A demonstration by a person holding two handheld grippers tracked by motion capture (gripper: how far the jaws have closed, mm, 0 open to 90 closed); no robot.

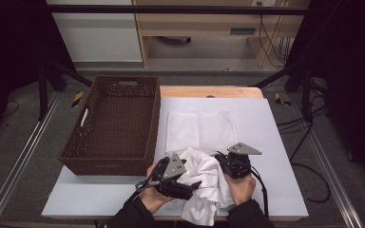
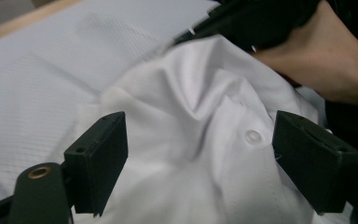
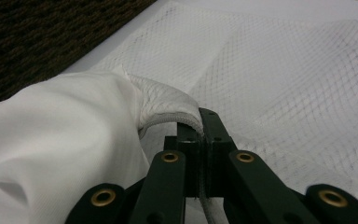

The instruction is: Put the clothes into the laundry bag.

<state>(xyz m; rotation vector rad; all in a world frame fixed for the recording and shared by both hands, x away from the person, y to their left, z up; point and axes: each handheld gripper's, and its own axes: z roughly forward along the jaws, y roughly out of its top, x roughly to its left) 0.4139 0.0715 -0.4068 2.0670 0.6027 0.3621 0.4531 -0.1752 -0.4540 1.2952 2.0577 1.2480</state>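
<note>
A crumpled white shirt (image 1: 205,183) lies at the table's front edge, partly hanging over it. Beyond it a white mesh bag (image 1: 201,129) lies flat. My left gripper (image 1: 196,184) is open, and in the left gripper view (image 2: 198,154) its jaws stand wide on either side of the shirt (image 2: 191,112) near a button (image 2: 253,136). My right gripper (image 1: 220,158) is shut on the mesh bag's hemmed edge (image 3: 168,105). In the right gripper view (image 3: 200,119) that edge is lifted, with the shirt (image 3: 51,135) bulging beside it and the mesh bag (image 3: 270,70) spread out beyond.
A dark brown wicker basket (image 1: 105,161) stands on the table's left side, close to the left hand, and its woven wall (image 3: 37,32) shows in the right gripper view. The pale table cover (image 1: 280,156) is bare right of the bag.
</note>
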